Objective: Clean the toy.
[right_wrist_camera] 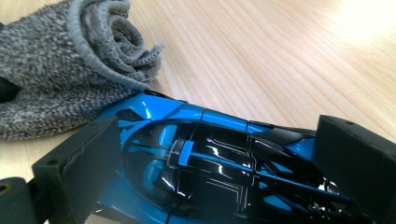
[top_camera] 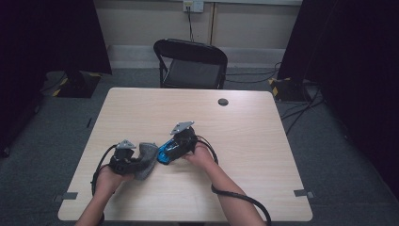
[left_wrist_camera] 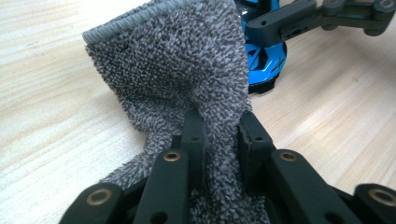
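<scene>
High view: grey cloth (top_camera: 147,159) is clamped in left gripper (top_camera: 134,164), blue toy car (top_camera: 165,153) gripped by right gripper (top_camera: 173,149) on the counter (top_camera: 244,155), so wiping looks barely started.

Blk chair (top_camera: 190,63) behind table (top_camera: 244,141)

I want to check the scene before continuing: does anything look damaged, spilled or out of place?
Nothing stands out. The left gripper pinches a bunched grey cloth, the right gripper holds a blue toy car on the table, and no damage shows.

Bare table (top_camera: 244,141) beyond cloth (top_camera: 147,157) and car (top_camera: 165,153)
</scene>
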`<state>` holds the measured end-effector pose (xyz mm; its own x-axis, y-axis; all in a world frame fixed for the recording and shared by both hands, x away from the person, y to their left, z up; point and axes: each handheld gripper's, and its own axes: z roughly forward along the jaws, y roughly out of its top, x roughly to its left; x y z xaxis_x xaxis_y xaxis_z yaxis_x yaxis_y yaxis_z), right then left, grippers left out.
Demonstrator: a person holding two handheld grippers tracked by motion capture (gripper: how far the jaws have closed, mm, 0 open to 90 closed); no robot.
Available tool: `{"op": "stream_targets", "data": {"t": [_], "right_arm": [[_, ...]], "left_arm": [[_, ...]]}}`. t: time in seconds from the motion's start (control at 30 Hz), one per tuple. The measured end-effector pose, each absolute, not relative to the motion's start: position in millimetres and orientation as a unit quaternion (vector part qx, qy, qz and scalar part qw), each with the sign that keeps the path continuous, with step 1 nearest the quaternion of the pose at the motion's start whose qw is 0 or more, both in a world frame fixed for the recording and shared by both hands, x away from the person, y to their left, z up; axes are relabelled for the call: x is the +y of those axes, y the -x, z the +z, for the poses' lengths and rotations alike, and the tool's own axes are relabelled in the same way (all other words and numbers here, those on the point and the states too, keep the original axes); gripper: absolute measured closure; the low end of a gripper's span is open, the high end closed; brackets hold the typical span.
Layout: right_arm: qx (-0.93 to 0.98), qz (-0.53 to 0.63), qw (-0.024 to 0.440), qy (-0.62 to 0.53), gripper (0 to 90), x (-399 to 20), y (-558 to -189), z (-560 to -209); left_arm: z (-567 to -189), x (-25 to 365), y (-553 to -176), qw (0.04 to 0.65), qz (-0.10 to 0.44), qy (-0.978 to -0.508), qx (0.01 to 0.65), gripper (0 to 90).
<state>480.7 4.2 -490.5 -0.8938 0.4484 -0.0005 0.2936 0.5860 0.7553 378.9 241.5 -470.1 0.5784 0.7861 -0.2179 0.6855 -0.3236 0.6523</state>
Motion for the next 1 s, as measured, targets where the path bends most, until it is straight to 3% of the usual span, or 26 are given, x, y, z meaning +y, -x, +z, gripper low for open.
{"op": "stream_targets", "data": {"t": [0.6,0.87,1.0], "right_arm": [[0.887,0.396,0.105,-0.215,1.7,4,-477,-488],[0.885,0.413,0.054,-0.21,19.4,-7,-481,-474],[0.889,0.405,0.038,-0.211,19.3,-14,-485,-465]], "left_arm": [[-453,247,-378,0.389,0.092,-0.808,0.433,72.1],[-442,246,-378,0.392,0.1,-0.811,0.423,72.4],[-438,242,-380,0.393,0.1,-0.812,0.418,72.4]]}}
